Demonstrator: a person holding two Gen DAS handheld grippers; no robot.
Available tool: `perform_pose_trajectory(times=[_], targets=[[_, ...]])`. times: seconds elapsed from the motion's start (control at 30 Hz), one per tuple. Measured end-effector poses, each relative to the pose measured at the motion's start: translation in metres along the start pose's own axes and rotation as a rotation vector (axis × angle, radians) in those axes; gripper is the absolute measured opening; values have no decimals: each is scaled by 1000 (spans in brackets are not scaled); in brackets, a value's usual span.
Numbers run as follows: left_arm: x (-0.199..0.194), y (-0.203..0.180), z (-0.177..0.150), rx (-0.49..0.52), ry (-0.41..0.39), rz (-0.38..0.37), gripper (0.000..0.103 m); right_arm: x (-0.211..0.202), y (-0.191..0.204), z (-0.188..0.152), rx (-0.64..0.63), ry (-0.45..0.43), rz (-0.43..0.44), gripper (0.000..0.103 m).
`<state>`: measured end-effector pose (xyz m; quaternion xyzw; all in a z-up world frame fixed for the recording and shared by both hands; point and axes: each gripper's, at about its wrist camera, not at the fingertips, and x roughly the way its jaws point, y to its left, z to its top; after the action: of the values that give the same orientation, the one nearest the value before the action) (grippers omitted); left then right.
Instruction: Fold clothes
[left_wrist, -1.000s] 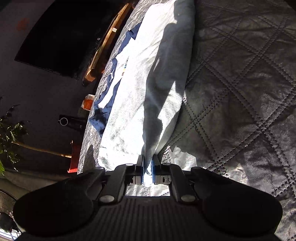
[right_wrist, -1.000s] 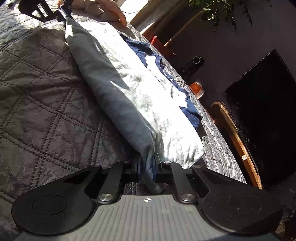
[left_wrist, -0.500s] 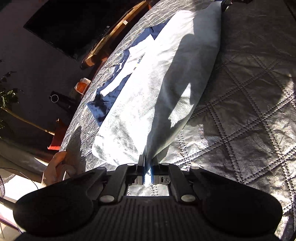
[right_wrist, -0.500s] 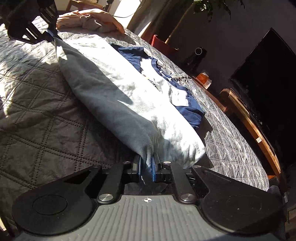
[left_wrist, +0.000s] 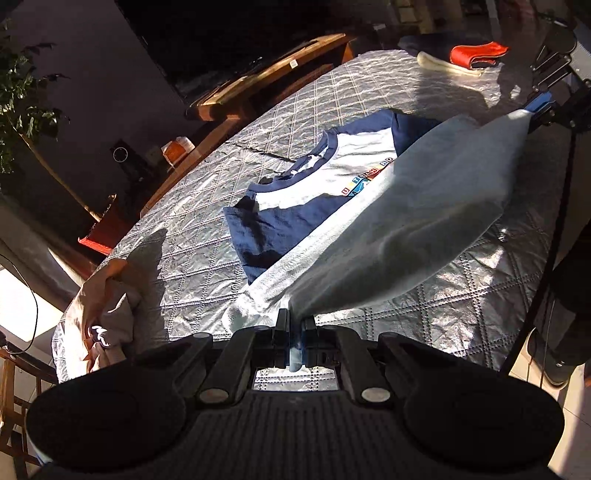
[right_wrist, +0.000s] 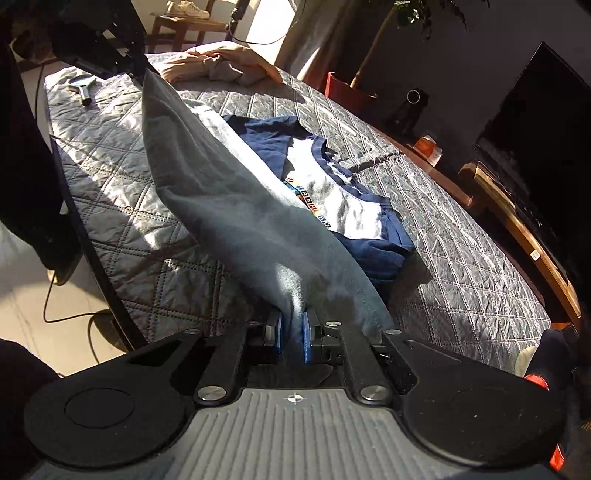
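Note:
A white T-shirt (left_wrist: 373, 177) with navy sleeves and a coloured letter print lies on the grey quilted table (left_wrist: 207, 206), its hem half lifted into the air. My left gripper (left_wrist: 293, 330) is shut on one hem corner. My right gripper (right_wrist: 291, 328) is shut on the other corner, and it shows in the left wrist view (left_wrist: 539, 107) at the far end of the raised hem. The raised hem hangs taut between the two grippers over the shirt (right_wrist: 332, 195), hiding its lower part. The left gripper shows in the right wrist view (right_wrist: 135, 72) at the top left.
A beige heap of clothes (left_wrist: 107, 295) lies at one table end, also visible in the right wrist view (right_wrist: 221, 64). Folded clothes, red on top (left_wrist: 472, 55), lie at the other end. A wooden bench (left_wrist: 266, 85) and a dark screen (right_wrist: 546, 122) stand beyond the table.
Both grippers have risen and carried the hem up off the table. The neck, navy sleeves and print have come into view, and so have both table ends.

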<state>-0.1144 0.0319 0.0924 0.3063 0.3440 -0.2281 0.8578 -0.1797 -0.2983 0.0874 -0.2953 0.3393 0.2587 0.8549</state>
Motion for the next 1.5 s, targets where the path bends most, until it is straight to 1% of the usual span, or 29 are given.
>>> perform_pose_trajectory(times=[0.07, 0.2, 0.3, 0.33, 0.5, 0.6, 0.67, 0.83, 0.87, 0.9, 0.93, 0.97, 1.0, 1.03, 1.07, 1.1, 1.17, 1.2, 1.23, 1.27, 1.3, 1.33, 1.37, 1.4, 1.43, 1.47, 1.5], targets=[[-7, 8, 3, -59, -18, -18, 4, -7, -4, 2, 15, -8, -7, 13], [1, 39, 13, -218, -45, -52, 4, -10, -30, 17, 39, -38, -28, 13], [17, 63, 24, -324, -55, -66, 5, 3, -61, 35, 50, -47, -37, 13], [24, 71, 28, -344, -56, -69, 5, 11, -73, 42, 51, -46, -38, 13], [76, 114, 59, -430, -55, -77, 5, 66, -129, 70, 55, -15, -37, 13], [109, 132, 75, -449, -50, -66, 5, 103, -155, 78, 75, 18, -33, 13], [130, 138, 79, -458, -35, -67, 5, 131, -169, 81, 90, 50, -24, 13], [187, 142, 73, -479, 51, -76, 6, 180, -175, 74, 98, 103, -22, 14], [193, 141, 71, -485, 62, -76, 7, 187, -175, 72, 100, 111, -27, 16], [199, 141, 68, -493, 70, -71, 9, 193, -175, 70, 107, 119, -36, 18], [205, 141, 65, -506, 77, -62, 12, 198, -176, 68, 116, 126, -46, 19], [208, 143, 63, -520, 83, -52, 14, 201, -175, 67, 120, 128, -67, 25], [210, 146, 61, -538, 88, -40, 16, 203, -175, 65, 124, 132, -94, 35], [211, 150, 59, -559, 93, -25, 18, 204, -176, 64, 135, 134, -112, 37], [210, 156, 56, -593, 95, -7, 20, 204, -177, 63, 149, 136, -127, 37], [206, 162, 53, -631, 87, 1, 24, 202, -178, 62, 164, 134, -149, 38], [190, 170, 47, -711, 60, 15, 28, 194, -182, 60, 200, 110, -239, 38], [180, 173, 45, -754, 42, 21, 32, 189, -184, 59, 217, 97, -286, 38], [170, 175, 42, -794, 27, 27, 37, 182, -186, 60, 264, 65, -316, 38], [162, 174, 41, -825, 25, 39, 38, 174, -188, 63, 324, 25, -309, 40], [155, 172, 40, -851, 34, 57, 37, 170, -183, 69, 332, 1, -297, 40], [149, 170, 39, -865, 36, 72, 37, 166, -176, 77, 323, -18, -286, 42], [146, 168, 39, -874, 28, 74, 38, 163, -169, 84, 314, -36, -274, 50], [144, 168, 39, -877, 23, 68, 39, 161, -160, 93, 293, -46, -261, 61], [146, 167, 41, -869, 33, 69, 39, 162, -153, 100, 288, -58, -234, 63], [147, 167, 43, -867, 39, 76, 38, 164, -146, 107, 288, -71, -203, 61], [144, 168, 43, -887, 32, 107, 37, 167, -139, 115, 302, -84, -173, 61]])
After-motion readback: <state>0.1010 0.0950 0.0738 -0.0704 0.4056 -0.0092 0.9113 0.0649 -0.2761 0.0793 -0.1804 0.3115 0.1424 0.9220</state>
